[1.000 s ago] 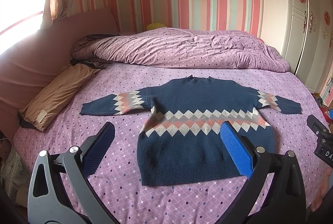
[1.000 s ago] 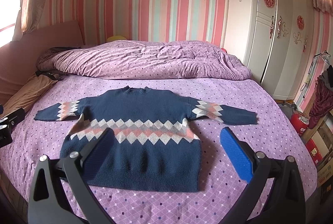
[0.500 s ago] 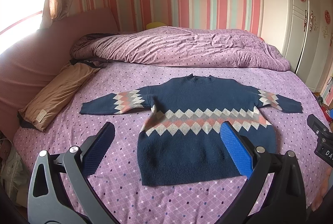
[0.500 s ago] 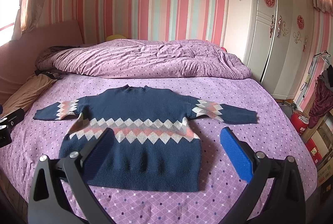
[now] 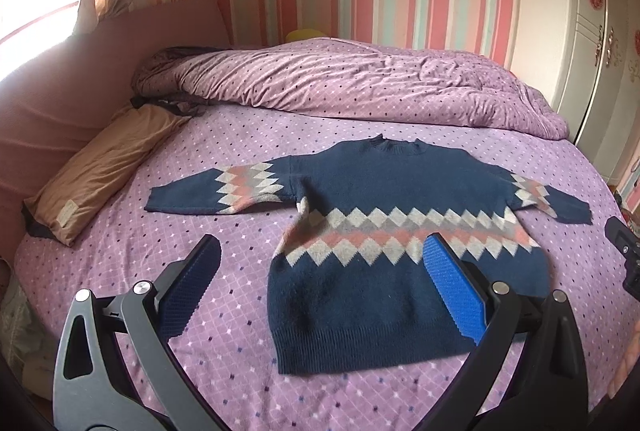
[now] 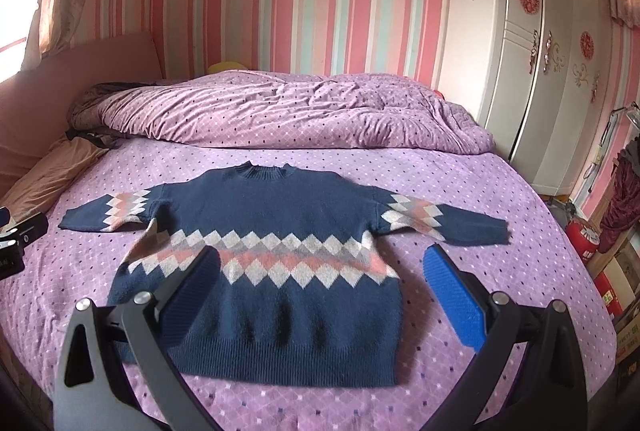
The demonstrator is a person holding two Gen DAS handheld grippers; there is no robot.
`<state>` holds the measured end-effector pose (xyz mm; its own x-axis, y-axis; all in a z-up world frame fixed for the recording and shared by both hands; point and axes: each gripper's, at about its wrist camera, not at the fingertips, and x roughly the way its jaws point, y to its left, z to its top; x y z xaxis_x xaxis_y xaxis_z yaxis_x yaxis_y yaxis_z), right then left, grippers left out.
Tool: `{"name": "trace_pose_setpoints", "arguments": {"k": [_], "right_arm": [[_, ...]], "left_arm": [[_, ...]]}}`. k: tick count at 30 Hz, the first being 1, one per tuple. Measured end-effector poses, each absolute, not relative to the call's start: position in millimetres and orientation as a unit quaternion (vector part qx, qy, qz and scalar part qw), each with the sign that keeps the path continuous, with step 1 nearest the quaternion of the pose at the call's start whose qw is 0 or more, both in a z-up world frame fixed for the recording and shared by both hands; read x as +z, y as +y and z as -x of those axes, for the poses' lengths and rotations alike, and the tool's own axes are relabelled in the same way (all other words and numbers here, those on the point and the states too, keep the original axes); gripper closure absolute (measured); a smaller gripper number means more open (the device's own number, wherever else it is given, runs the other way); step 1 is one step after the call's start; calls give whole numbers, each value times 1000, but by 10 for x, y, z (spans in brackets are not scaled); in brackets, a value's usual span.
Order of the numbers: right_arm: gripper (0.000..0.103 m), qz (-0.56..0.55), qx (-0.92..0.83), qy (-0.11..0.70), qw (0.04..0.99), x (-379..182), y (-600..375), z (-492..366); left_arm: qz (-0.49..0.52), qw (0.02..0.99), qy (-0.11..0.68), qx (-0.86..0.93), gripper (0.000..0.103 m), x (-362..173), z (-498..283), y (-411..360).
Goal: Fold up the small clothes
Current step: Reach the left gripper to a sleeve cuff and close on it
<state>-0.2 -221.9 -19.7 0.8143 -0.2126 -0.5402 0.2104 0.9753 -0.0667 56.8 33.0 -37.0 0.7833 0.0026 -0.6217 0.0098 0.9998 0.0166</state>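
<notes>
Navy knitted sweater with a pink-grey diamond band lies flat, centre frame, unfolded. Left gripper and right gripper hover wide open, holding nothing. Judged pre-grasp; next move calls for taking a sleeve.

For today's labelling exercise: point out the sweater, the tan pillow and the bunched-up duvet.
sweater (image 6: 280,199): right wrist view, plain navy chest.
tan pillow (image 5: 108,167): left wrist view, middle of its top face.
duvet (image 6: 288,111): right wrist view, centre of the heap.

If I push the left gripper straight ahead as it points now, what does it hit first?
Most likely the navy sweater spread flat on the bed. The left gripper is open and aimed at its lower left side; depth is unclear.
</notes>
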Motion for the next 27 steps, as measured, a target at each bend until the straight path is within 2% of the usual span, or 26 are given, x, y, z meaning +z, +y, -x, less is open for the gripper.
{"name": "trace_pose_setpoints", "arguments": {"k": [8, 16, 27], "right_arm": [[2, 18, -84, 271, 959, -603, -2120, -855], [1, 27, -77, 289, 954, -708, -1835, -1729], [2, 63, -72, 323, 941, -1169, -1162, -2474]], "left_arm": [[-43, 949, 305, 63, 3, -955, -1326, 643], [-6, 918, 380, 111, 3, -1564, -2137, 1533], [169, 900, 394, 78, 3, -2267, -2848, 3035]]}}
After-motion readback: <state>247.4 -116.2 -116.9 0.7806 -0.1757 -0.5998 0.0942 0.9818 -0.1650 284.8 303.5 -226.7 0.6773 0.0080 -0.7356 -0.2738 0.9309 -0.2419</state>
